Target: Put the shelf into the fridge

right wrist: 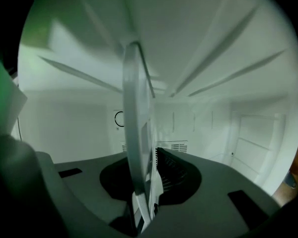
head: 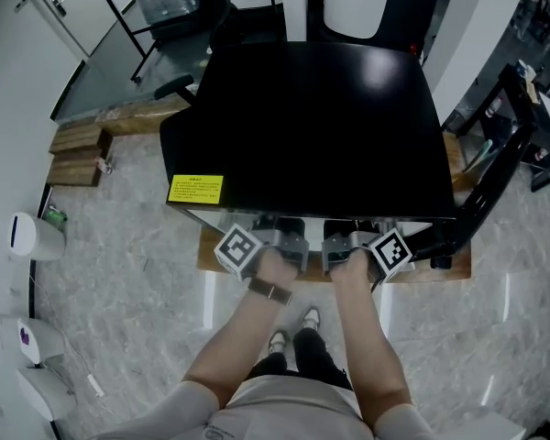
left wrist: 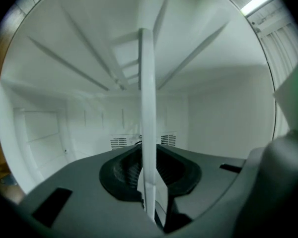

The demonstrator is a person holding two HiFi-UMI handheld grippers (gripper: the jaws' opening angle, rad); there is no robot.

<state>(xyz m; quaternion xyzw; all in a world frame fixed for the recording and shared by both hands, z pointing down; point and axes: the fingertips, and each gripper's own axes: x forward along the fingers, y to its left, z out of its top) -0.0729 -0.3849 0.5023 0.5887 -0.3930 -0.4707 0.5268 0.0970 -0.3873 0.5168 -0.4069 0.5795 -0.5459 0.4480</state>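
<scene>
The left gripper (head: 277,244) is squeezed tight on the front edge of the shelf (left wrist: 148,108). The right gripper (head: 348,244) pinches the same edge just beside it. Both are at the front of the fridge (head: 312,126), near the middle of its opening. The shelf reaches from the jaws into the fridge, toward the vents (left wrist: 118,143) on the back wall.

The shelf looks thin, flat and stiff. I think it is smooth and a bit slippery, and it may crack if it drops. Its front edge is a good place to hold. Two grips help keep it flat while it slides in.

The head view shows only the black top of the fridge and the two grippers below its front. The shelf is hidden there. The gripper views show the white inside of the fridge and the shelf edge-on, as a thin white strip between the jaws.
</scene>
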